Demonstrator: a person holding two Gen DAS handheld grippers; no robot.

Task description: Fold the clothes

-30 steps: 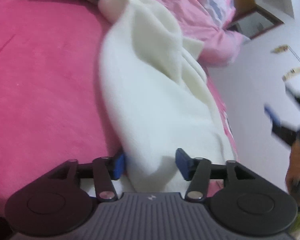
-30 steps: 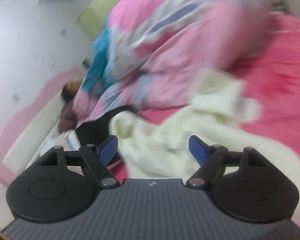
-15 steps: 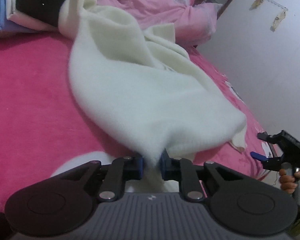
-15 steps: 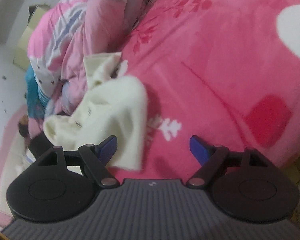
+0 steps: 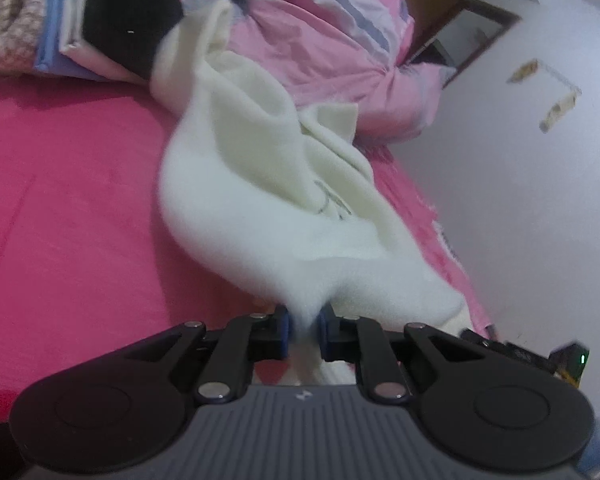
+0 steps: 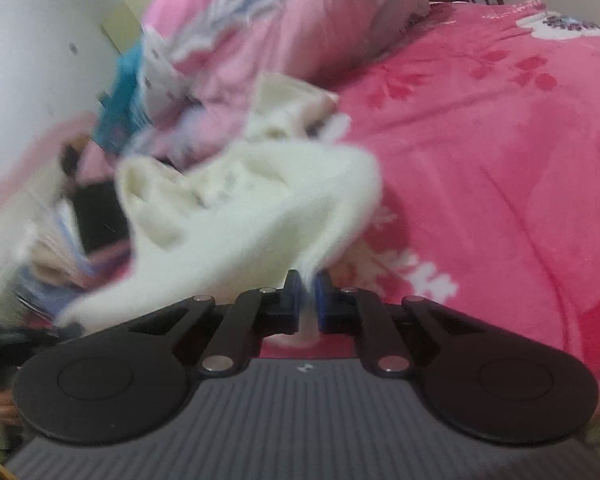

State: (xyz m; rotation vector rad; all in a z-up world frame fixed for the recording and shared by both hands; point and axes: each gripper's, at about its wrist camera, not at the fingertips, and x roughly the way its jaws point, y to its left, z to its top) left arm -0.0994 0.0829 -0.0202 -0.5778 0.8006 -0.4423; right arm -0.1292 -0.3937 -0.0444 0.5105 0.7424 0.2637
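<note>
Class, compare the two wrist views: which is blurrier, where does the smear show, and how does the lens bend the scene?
Right wrist view: blurrier, the cream garment and the clutter at its left edge are smeared, while the right gripper stays sharp. Left wrist view: clearer, the garment's folds are readable above the left gripper, with slight softness at the fabric edges. Both: fisheye curvature bows the pink bedspread, and the corners go dark.

surface: bed (image 5: 68, 208) under a bright pink plush cover with white and red flower prints | on it: cream fleece garment (image 5: 260, 200) sprawled, crumpled | far end: pink patterned quilt (image 5: 324, 40) bunched up, touching the garment | beside it: stack of folded clothes (image 5: 80, 28), black piece on top
</note>
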